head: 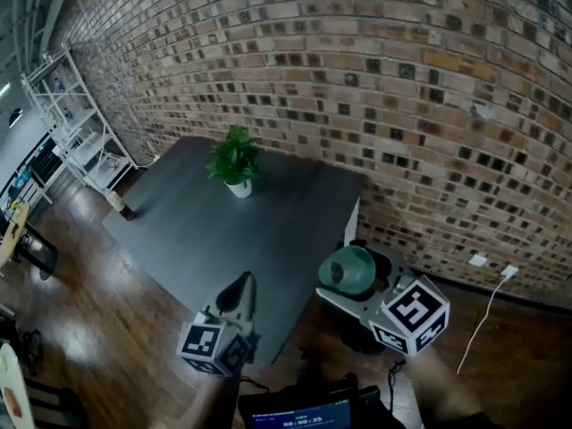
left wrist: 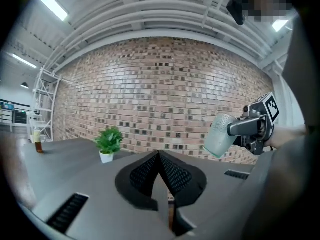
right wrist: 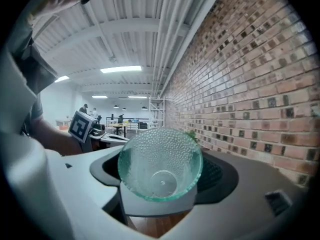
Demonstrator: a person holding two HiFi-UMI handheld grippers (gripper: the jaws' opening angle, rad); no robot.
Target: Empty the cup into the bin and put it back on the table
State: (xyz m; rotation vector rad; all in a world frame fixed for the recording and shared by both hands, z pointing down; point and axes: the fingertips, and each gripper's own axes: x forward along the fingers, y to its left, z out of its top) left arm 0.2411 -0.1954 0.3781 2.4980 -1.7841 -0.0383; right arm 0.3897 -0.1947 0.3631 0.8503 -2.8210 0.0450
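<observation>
The cup [head: 349, 268] is clamped in the right gripper [head: 352, 286], whose jaws are spread wide around its dimpled green glass wall. In the right gripper view the mouth of the cup is turned towards the camera and the base points away, so the long axis runs along the gripper, close to level. Nothing is seen inside the cup, so it is judged to be emptied.

The left gripper [head: 241, 291] is closed, jaws pressed together to a point, with nothing between them.

In the head view the cup is held off the tabletop [head: 268, 231], just beyond its near right corner. A dark round shape [head: 382, 259], taken to be the bin though not clearly resolved, is seen under and behind the cup at 2 o'clock.

From the cup, the open tabletop surface lies at 10 o'clock, and the potted plant [head: 235, 161] stands further out at 11 o'clock.

The return is judged to fall to the right gripper, since the cup is carried by it. Before release, the base is to be turned downward so that the long axis stands upright.
</observation>
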